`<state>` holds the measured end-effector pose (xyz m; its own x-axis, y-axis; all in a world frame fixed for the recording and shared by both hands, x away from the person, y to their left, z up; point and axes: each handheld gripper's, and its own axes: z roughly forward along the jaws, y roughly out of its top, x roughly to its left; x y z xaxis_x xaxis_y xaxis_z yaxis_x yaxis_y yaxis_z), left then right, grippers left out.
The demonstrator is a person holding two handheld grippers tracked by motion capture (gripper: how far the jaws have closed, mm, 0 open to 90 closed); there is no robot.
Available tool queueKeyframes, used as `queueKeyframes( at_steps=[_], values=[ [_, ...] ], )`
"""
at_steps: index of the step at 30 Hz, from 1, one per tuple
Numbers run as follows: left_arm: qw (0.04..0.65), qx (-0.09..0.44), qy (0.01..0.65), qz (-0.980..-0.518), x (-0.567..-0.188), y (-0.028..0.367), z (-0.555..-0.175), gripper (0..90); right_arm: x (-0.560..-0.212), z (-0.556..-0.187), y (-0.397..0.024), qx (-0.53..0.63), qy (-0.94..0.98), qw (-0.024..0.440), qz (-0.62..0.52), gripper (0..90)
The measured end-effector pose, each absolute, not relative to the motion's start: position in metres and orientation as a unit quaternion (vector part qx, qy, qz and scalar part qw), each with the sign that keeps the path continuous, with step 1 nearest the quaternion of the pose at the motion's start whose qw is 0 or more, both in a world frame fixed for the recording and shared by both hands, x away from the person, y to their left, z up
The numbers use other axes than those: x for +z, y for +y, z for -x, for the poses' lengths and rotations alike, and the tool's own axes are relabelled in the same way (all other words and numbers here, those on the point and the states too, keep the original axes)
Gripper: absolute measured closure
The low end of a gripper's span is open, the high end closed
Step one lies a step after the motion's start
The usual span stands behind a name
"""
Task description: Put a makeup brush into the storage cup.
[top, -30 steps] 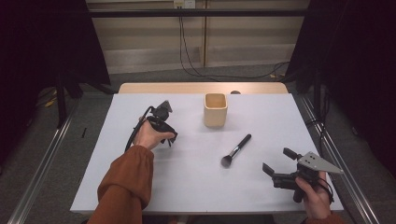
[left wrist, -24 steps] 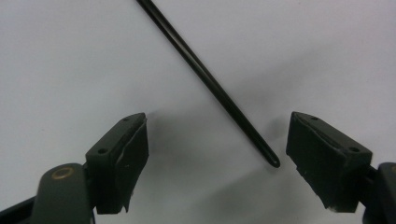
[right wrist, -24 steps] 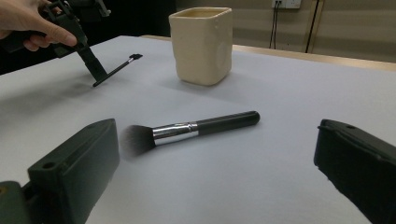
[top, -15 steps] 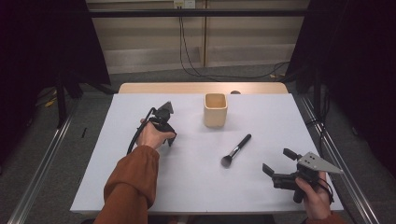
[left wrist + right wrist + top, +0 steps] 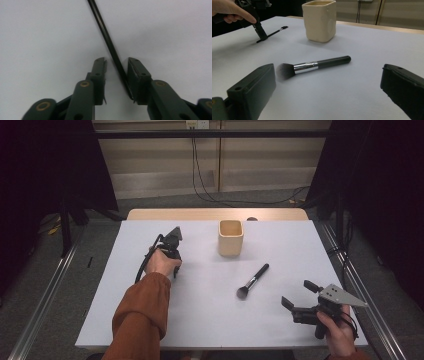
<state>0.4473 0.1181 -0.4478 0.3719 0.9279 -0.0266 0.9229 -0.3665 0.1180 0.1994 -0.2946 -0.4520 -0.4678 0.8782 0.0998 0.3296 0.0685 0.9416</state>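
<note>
My left gripper [image 5: 175, 269] points down at the white table [image 5: 210, 330], left of centre. A thin black stick [image 5: 107, 37] lies flat between its jaws. The jaws have just been closing: the right pad [image 5: 136, 72] touches the stick, while a gap remains at the left pad [image 5: 100, 70]. From the right gripper view, that left gripper [image 5: 261, 37] stands on the stick [image 5: 273, 33] at the far left. My right gripper [image 5: 298, 295] rests near the front right, wide open and holding nothing. A black-handled makeup brush [image 5: 252, 281] [image 5: 312, 66] lies just ahead of it.
A cream square cup [image 5: 230, 237] [image 5: 319, 20] stands upright behind the brush, near the table's far middle. A wooden strip [image 5: 215, 214] runs along the far edge. Metal rails [image 5: 47, 290] flank the table on the floor.
The left forearm has swung a little to the right while its hand and gripper keep their spot. The right gripper, brush and cup have not moved.
</note>
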Motion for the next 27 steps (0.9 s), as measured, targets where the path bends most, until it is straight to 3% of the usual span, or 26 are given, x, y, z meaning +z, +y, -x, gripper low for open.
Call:
queueKeyframes(
  at_steps=[3, 7, 27],
  values=[
    [0.054, 0.016, 0.564, -0.824, -0.448, 0.121, -0.448, 80.2, -0.452, -0.2, -0.295, 0.519, 0.681, 0.264, -0.444, 0.0],
    [0.044, 0.016, 0.566, -0.823, -0.447, 0.119, -0.448, 85.6, -0.452, -0.2, -0.294, 0.518, 0.682, 0.262, -0.445, 0.0],
    [0.079, 0.0, 0.564, -0.822, -0.446, 0.13, -0.446, 85.9, -0.453, -0.2, -0.293, 0.515, 0.692, 0.257, -0.436, 0.0]
  ],
)
